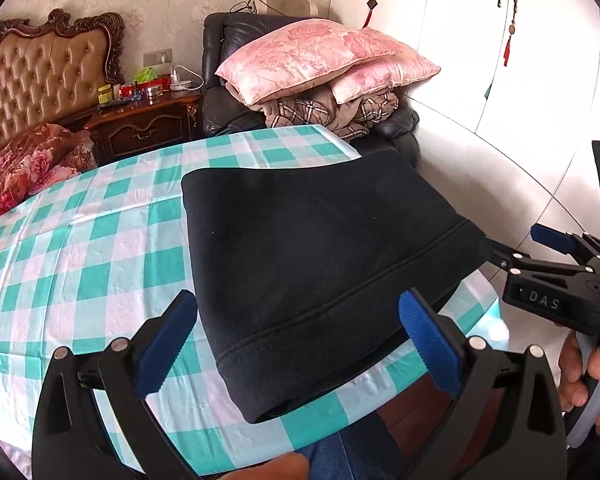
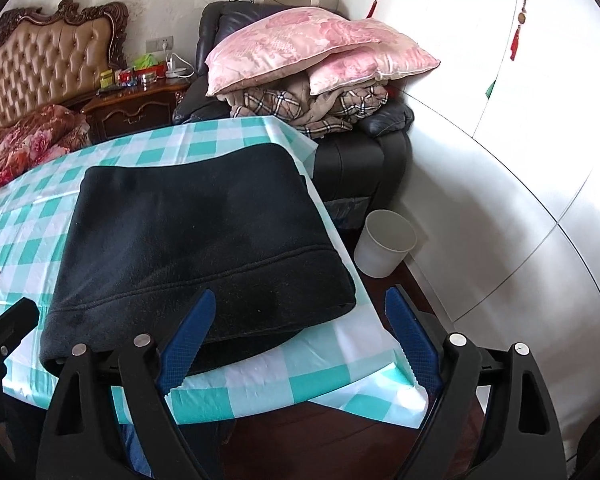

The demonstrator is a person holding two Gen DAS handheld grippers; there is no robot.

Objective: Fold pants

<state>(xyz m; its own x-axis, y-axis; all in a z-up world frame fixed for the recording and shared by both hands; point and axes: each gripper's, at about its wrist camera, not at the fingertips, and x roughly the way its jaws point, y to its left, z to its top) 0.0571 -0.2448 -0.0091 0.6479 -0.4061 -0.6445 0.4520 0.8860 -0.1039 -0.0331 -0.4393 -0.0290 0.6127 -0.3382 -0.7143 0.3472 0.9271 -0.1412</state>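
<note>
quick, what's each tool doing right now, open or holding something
Left tool: open, holding nothing, by the folded black pants.
Right tool: open, holding nothing, at the pants' near edge.

I see a table under a teal and white checked cloth (image 1: 80, 232) filling the lower left of both views. At upper left stands a tufted headboard (image 1: 40, 76) with a dark carved frame, and below it a red floral quilt (image 1: 24, 168). Just right of the headboard sits a dark wooden nightstand (image 1: 148, 124) crowded with small items. At top centre a black leather armchair (image 2: 364, 148) carries plaid blankets (image 2: 312, 108) with two pink pillows (image 2: 300, 44) stacked on top. White wardrobe doors (image 2: 500, 120) fill the right side. In the right wrist view a white bin (image 2: 384, 248) stands on the floor at centre right, beside the armchair.
</note>
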